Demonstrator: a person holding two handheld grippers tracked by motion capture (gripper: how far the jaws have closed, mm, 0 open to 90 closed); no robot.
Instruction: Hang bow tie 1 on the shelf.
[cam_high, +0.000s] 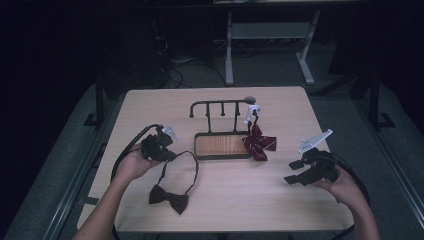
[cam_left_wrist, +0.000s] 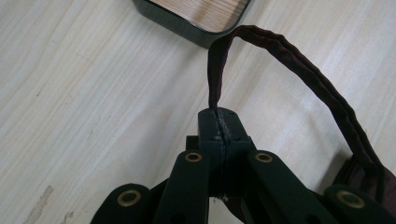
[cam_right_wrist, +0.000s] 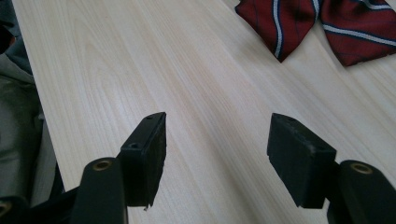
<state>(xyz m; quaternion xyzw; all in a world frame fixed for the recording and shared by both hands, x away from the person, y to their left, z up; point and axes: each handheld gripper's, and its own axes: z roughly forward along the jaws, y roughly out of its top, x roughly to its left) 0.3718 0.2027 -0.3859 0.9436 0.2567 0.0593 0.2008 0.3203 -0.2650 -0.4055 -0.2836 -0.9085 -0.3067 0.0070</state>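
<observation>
Your left claw (cam_left_wrist: 219, 122) was clenched on the thin neck strap (cam_left_wrist: 299, 60) of the dark maroon fabric bow tie (cam_high: 168, 198), which hung below it; that narrow pinch could slip. Your right claw (cam_right_wrist: 219, 156) stood released.

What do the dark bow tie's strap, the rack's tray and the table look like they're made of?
Strap: dark maroon woven fabric, matte, with a stitched, folded edge. Tray: probably a wood or wood-look base with fine grain, inside a black, likely metal, rim. Table: pale wood-grain surface, probably laminate.
</observation>
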